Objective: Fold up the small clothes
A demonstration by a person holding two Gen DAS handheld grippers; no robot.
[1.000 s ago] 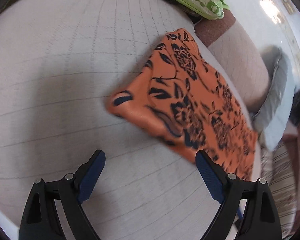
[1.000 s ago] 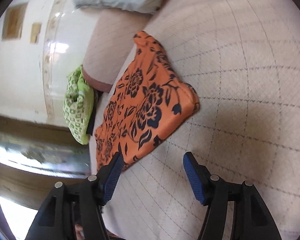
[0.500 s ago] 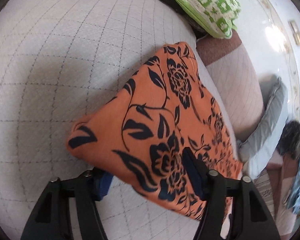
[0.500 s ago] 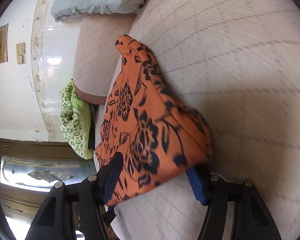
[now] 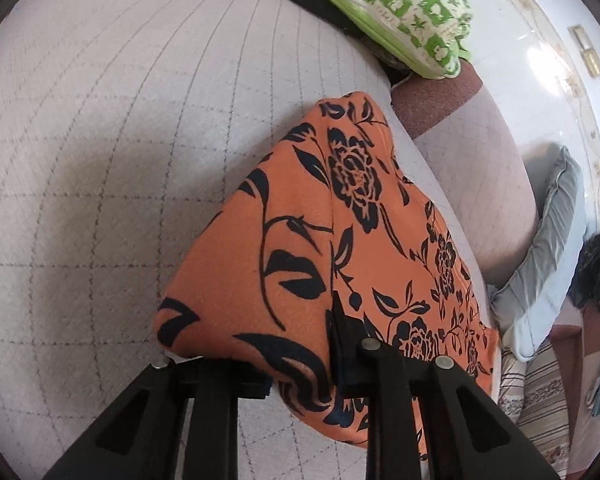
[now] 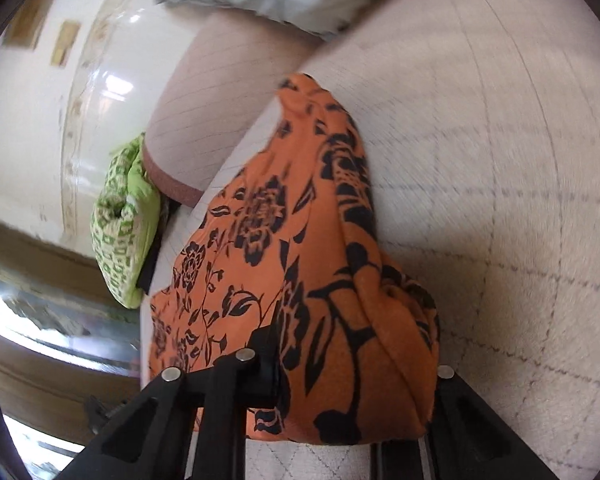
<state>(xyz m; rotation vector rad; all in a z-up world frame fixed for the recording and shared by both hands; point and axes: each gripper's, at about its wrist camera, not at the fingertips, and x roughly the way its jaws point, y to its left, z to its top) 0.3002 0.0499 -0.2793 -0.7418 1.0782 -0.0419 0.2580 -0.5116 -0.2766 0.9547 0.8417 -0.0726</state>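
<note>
Both claws are closing on the near edge of the orange floral cloth (image 5: 300, 240), 1 corner each: left claw (image 5: 300, 368), right claw (image 6: 352, 392). It lies on the quilted sofa seat (image 5: 100, 160), long axis running between them, so I'd fold away from me.
</note>
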